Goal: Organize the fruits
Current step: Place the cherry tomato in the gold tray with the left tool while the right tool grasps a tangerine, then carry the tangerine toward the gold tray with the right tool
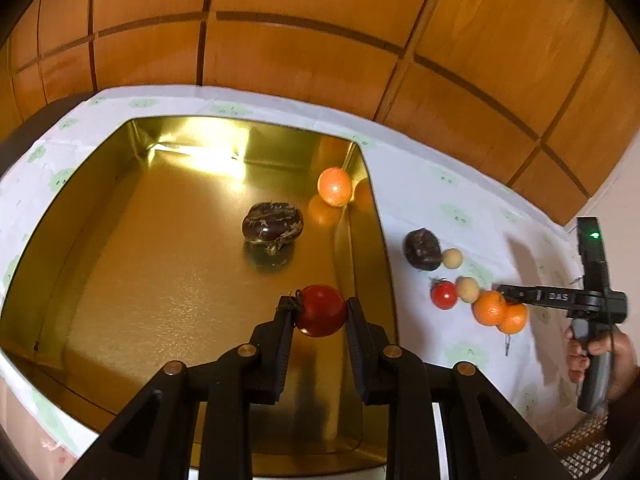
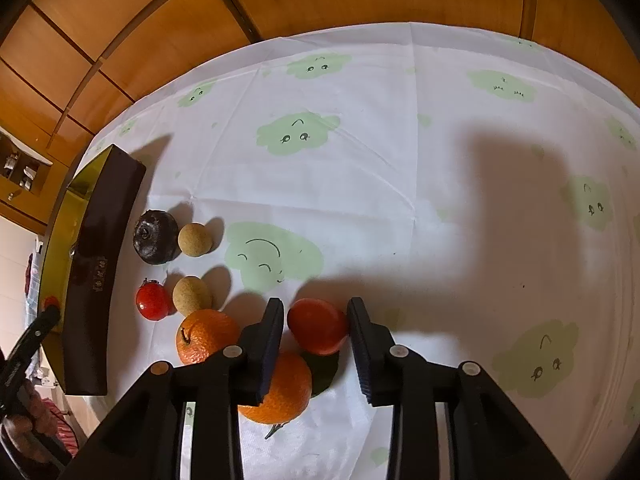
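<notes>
In the left wrist view my left gripper [image 1: 319,302] is shut on a red tomato [image 1: 320,312] and holds it above the near right part of a gold tray [image 1: 120,240]. An orange [image 1: 335,186] and a dark purple fruit [image 1: 273,224] lie inside the tray. In the right wrist view my right gripper [image 2: 316,303] points down at the tablecloth with a red fruit [image 2: 318,326] between its pads; thin gaps show on both sides, so the jaws stand open. Two oranges [image 2: 206,334] [image 2: 280,392] lie by its left finger.
Left of the right gripper lie a small tomato [image 2: 152,300], two tan round fruits [image 2: 192,294] [image 2: 195,239] and a dark fruit [image 2: 156,236], all beside the tray's dark outer wall [image 2: 100,264]. A white cloth with green faces [image 2: 400,160] covers the table; a wooden cabinet [image 1: 320,20] stands behind.
</notes>
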A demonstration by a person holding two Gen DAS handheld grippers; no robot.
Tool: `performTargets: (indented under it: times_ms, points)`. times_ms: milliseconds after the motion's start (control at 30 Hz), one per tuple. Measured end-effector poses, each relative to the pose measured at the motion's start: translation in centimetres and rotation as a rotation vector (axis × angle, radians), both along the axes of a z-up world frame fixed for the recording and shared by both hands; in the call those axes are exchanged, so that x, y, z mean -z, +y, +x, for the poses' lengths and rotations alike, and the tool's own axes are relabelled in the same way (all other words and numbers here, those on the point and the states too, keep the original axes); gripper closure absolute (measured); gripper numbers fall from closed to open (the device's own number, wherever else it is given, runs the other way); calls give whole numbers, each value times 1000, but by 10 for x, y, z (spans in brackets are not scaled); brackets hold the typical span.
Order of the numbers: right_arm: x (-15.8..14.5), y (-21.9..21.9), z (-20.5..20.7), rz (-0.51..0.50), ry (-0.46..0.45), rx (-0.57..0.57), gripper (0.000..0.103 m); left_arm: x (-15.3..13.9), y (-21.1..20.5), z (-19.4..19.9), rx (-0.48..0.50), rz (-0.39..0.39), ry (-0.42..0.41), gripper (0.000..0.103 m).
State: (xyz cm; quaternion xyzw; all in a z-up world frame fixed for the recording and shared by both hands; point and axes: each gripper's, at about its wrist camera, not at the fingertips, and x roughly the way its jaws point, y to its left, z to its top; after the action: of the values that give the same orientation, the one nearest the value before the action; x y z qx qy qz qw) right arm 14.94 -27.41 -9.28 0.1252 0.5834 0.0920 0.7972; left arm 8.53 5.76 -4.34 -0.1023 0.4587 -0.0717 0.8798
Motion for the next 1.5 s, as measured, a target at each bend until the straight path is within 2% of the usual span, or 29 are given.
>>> performTargets:
  times_ms: [167,267,367,400,500,633,700,900,1133,1233,1300,1500]
  points:
    - [-1,1,0,39,38,-5,64,10,-5,8,-4,39,38,77]
    - [-1,1,-2,97,77,-17,62,16,-5,11,-13,45,61,77]
    - [-3,4,-6,89,91,-39,44,19,-4,11,-16,62,69,77]
    - [-4,6,-8,93,94,-50,42,19,-3,12,-19,63,70,77]
    - [-8,13,-14,94,101,-98,42,20,0,16,-32,75,77,77]
    - [-14,25,-20,11,54,-142,43,23,0,22,-28,96,92,77]
    - [-16,29,-23,-28,41,-164,61,26,-3,26,-20,106,104,77]
    - [-17,42,-30,-113,22,-233,61,33,-6,36,-11,78,145,77]
    - [-17,44,-32,-112,34,-239,60,31,-11,47,-9,80,138,77]
    - [-12,38,-31,-107,67,-239,60,30,-12,47,-10,79,124,70]
    - [-7,40,-31,-123,79,-249,60,26,-11,46,-20,76,106,54]
    - [-7,42,-37,-153,56,-267,61,11,-5,25,-51,101,24,53]
